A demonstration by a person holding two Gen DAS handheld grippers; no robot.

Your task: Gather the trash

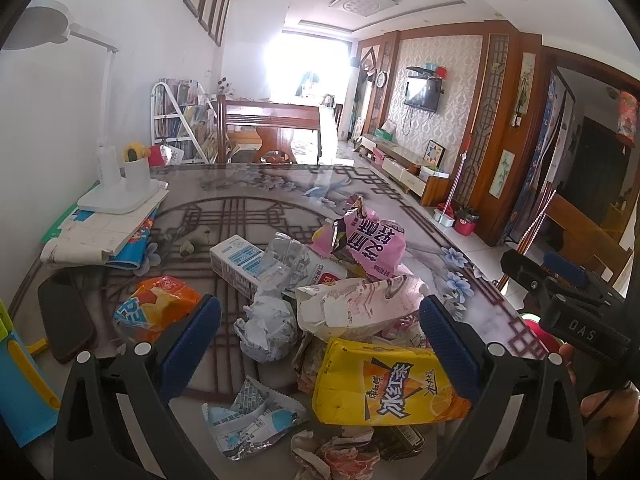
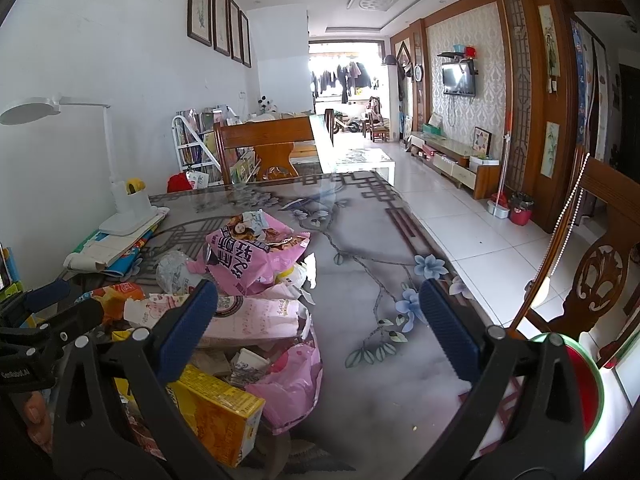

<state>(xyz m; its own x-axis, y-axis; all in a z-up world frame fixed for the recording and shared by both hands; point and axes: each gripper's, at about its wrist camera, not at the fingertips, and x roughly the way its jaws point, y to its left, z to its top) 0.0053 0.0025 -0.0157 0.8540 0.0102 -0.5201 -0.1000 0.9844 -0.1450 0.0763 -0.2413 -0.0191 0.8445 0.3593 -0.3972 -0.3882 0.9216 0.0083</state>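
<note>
Blue-padded left gripper (image 1: 320, 336) hovers wide-jawed over the trash pile (image 1: 340, 304).

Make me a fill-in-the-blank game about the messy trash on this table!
1. The drink carton nearest the left gripper is coloured ____.
2. The big snack bag atop the pile is coloured ____.
3. Both the left gripper and the right gripper are ____.
4. The desk lamp is coloured ____.

Answers: yellow, pink, open, white

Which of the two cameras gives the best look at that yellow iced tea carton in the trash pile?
The left wrist view. There the yellow carton lies face-up between the open fingers, its printed front fully readable. The right wrist view shows only its side and end, partly hidden behind that gripper's left finger.
</note>
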